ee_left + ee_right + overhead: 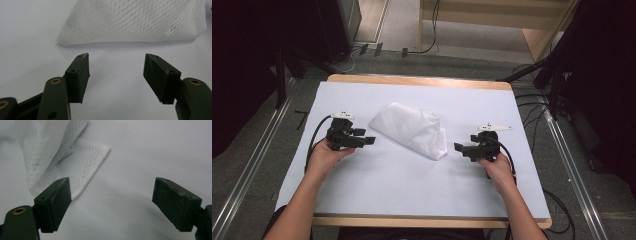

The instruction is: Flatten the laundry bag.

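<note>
On white table sheet (pixel 412 185): crumpled white mesh cloth (pixel 412 131) lying mid-table between two grippers.
Left gripper (pixel 371 140) and right gripper (pixel 457 147) are standing wide open, empty, flanking it; each is best pinching one cloth corner (pixel 101 153) low, single layer.

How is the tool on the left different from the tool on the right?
The left tool sits beside the white mesh cloth at its wide end; the right tool sits by the cloth's folded corner. The left tool points right, the right tool points left. Both are black, open, empty and apart from the cloth.
</note>
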`<state>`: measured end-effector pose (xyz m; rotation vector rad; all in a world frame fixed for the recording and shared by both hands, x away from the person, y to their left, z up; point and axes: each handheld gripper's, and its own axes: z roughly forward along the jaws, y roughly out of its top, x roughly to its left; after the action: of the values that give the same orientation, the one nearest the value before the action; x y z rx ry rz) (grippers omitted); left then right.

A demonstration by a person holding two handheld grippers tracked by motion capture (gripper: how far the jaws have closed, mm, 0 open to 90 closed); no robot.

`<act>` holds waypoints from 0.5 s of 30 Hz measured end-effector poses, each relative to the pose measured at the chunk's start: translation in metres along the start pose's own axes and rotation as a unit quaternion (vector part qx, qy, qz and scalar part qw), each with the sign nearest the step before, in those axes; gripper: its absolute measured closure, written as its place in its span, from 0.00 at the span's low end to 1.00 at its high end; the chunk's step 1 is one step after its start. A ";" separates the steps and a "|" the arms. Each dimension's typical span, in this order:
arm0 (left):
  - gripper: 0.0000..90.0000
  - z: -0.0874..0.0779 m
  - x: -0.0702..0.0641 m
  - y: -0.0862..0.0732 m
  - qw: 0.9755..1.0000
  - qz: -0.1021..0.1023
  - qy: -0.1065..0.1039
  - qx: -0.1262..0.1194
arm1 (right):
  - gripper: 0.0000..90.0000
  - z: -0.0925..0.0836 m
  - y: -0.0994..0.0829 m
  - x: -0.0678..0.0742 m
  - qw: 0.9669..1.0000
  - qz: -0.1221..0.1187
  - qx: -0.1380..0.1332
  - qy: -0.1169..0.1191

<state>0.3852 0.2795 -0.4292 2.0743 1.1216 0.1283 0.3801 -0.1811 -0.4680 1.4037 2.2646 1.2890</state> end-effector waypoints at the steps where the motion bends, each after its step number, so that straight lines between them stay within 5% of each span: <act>1: 0.40 0.000 0.001 0.000 1.000 -0.001 0.001 0.005 | 0.18 0.000 0.000 0.000 1.000 -0.001 0.002 -0.006; 4: 0.40 0.000 0.004 -0.001 1.000 -0.010 0.002 0.011 | 0.16 0.001 0.000 0.000 1.000 0.000 0.006 -0.008; 12: 0.39 0.001 0.008 0.000 1.000 -0.028 0.004 0.013 | 0.15 0.001 0.000 0.008 0.999 -0.040 0.024 0.012; 15: 0.38 0.003 0.007 0.000 0.999 -0.026 0.000 0.022 | 0.15 0.005 0.003 0.010 0.999 -0.026 0.020 -0.029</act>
<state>0.3905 0.2833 -0.4334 2.0807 1.1875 0.0795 0.3796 -0.1695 -0.4664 1.3666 2.2843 1.1785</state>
